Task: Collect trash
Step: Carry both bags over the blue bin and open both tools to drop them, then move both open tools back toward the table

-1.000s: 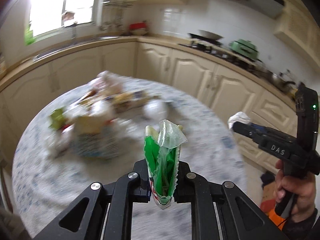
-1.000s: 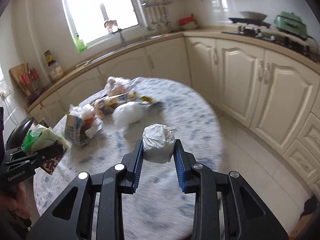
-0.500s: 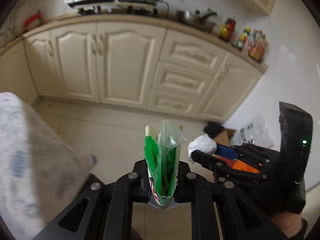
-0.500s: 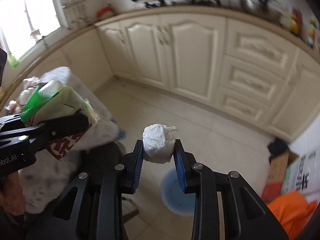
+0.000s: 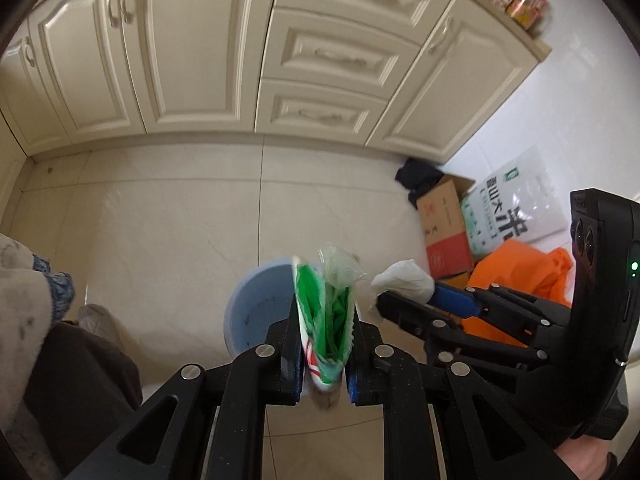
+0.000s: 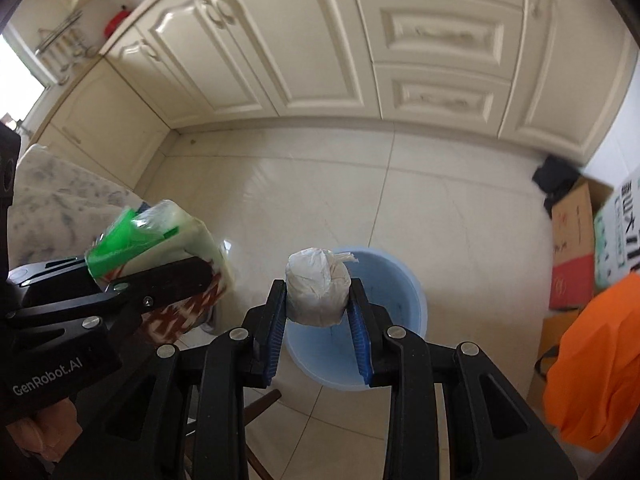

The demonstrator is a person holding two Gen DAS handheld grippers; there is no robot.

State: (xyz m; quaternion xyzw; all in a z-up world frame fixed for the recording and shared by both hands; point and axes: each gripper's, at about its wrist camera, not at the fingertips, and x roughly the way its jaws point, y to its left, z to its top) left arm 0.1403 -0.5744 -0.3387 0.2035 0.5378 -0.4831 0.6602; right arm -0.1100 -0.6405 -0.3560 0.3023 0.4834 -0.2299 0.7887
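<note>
My left gripper [image 5: 325, 354] is shut on a flattened green and white snack wrapper [image 5: 325, 312] that stands up between its pads. My right gripper [image 6: 318, 308] is shut on a white crumpled paper ball [image 6: 317, 292]. Both point steeply down at a light blue bin [image 6: 384, 300] on the tiled floor. In the left wrist view the blue bin [image 5: 256, 308] lies just behind the wrapper, and the right gripper [image 5: 390, 304] with its paper ball [image 5: 404, 282] comes in from the right. In the right wrist view the left gripper [image 6: 168, 276] holds the wrapper [image 6: 160, 236] at the left.
Cream cabinets [image 5: 280, 60] line the far side of the floor. A cardboard box [image 5: 446, 228], a printed sack [image 5: 516, 204] and an orange bag [image 6: 596, 364] sit at the right wall. The patterned tablecloth edge [image 6: 60, 200] is at the left, a dark trouser leg [image 5: 76, 384] below it.
Both grippers swung away from the table with its trash and tipped down toward the floor. The blue bin has come into view under them. Both keep their hold.
</note>
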